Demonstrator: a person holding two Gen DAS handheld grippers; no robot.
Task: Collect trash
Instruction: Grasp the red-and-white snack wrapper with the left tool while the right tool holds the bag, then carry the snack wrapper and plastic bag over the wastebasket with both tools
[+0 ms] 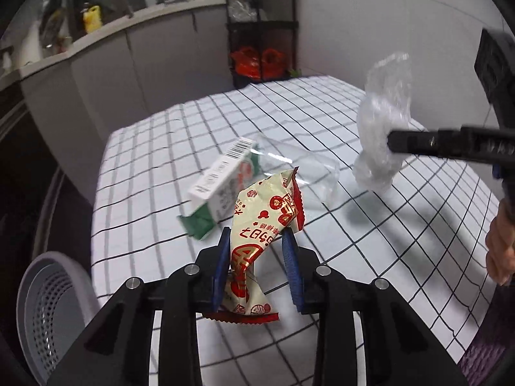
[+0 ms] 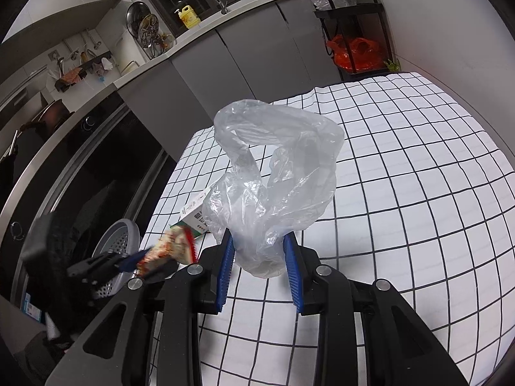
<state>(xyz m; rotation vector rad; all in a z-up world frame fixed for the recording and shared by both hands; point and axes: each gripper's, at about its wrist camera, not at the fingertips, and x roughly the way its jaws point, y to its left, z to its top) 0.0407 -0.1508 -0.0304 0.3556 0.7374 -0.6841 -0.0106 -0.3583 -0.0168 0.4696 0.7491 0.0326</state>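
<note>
Crinkly foil wrapper (image 1: 257, 241) pinched in left gripper (image 1: 257, 263); thin plastic bag (image 2: 273, 186) clamped in right gripper (image 2: 259, 267). Risk: wrapper slipped before basket (image 1: 48, 305), beside left jaw.

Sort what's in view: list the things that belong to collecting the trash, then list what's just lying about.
For the job:
- snack wrapper, held in the left gripper
- clear plastic bag, held in the right gripper
- green-and-white carton on the table
- clear plastic sheet
- perforated bin

Lying about:
- yellow bottle
- orange bags
- checked tablecloth
</note>
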